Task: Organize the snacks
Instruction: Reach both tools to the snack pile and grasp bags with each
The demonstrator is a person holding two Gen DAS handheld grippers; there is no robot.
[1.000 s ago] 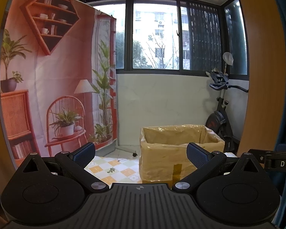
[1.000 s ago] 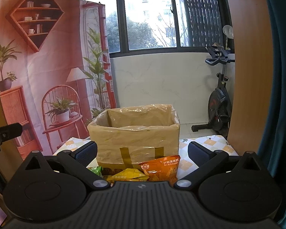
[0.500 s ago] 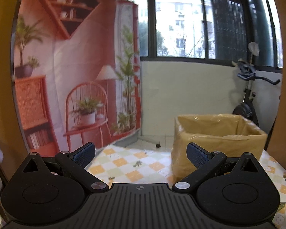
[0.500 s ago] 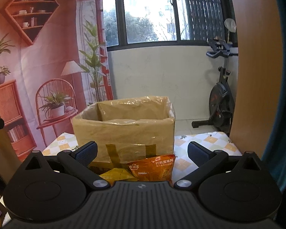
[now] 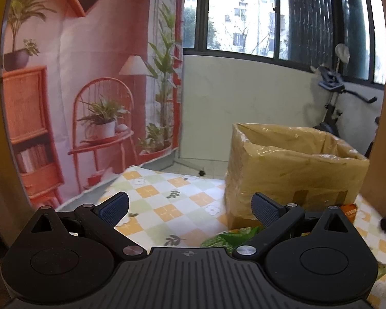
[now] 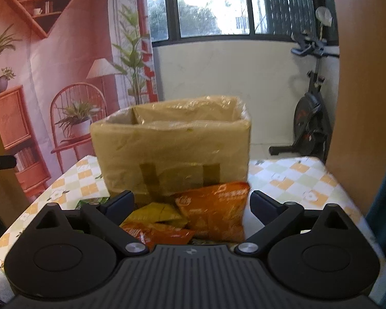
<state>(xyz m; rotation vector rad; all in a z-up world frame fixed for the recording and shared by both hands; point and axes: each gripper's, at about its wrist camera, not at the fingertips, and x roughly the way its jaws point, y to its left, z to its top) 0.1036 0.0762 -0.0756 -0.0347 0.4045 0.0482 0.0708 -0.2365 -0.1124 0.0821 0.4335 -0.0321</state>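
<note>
Between right gripper (image 6: 191, 206) fingers: orange snack bag (image 6: 215, 212).

**Daylight from behind, soft blur throughout**

Backlit by the window (image 5: 244, 15), blown out to white in both views. Dim and warm indoors, with faint glare off the box liner (image 6: 190, 108). Slight motion blur, worst on the snack bags (image 6: 213, 211). Heavy fisheye bending and dark vignette at the edges.

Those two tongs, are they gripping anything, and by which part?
Nothing is held. The left tongs and the right tongs are both open and empty; the snack bags lie untouched by the box.
</note>
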